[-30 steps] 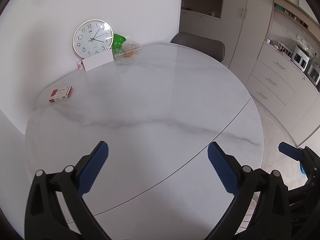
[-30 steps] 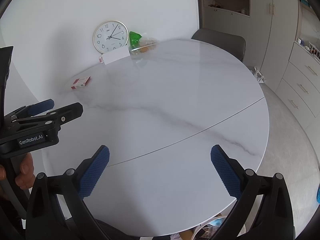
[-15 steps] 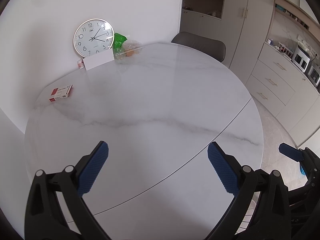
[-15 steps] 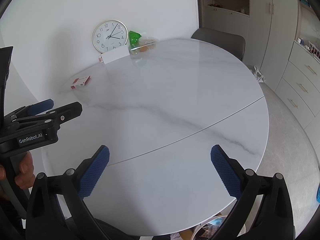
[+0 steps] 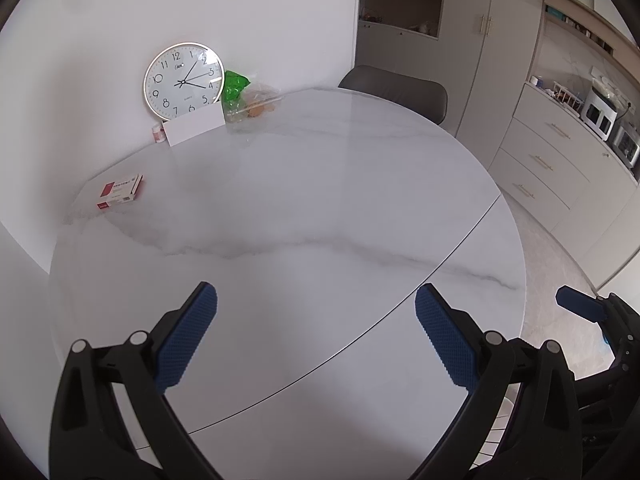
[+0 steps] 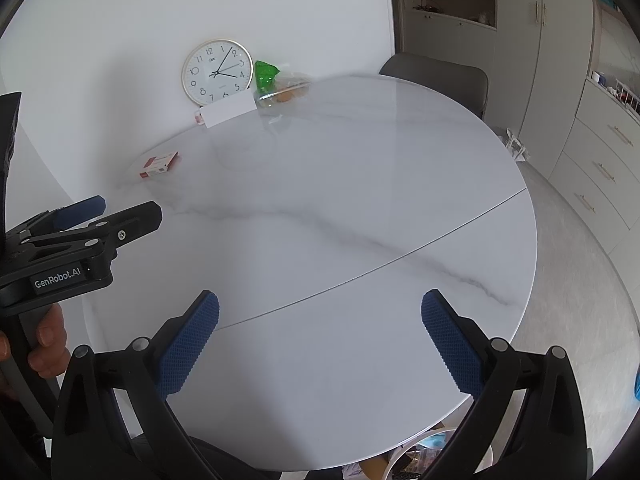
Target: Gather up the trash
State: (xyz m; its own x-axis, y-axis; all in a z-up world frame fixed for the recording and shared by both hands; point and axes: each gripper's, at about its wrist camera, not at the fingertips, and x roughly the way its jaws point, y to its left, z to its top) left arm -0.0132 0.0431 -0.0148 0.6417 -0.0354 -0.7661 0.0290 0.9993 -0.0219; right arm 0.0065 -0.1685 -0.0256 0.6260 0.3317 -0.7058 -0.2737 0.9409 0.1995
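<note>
We see nothing moved since earlier frames. Left hand-held gripper [image 5: 316, 336] wide, right hand-held gripper [image 6: 320, 340] wide, both empty, blue knurled pads. Round glossy marble bench [image 5: 320, 200]; red-white carton [image 5: 120, 191], crumpled green plastic bag [image 5: 234, 86] at far edge. Label reads "GenRobot.AI".

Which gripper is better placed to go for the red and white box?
Left, probably. The red and white box lies at the table's far left edge, on the left gripper's side; the right gripper would cross over. Both jaws are open and empty.
</note>
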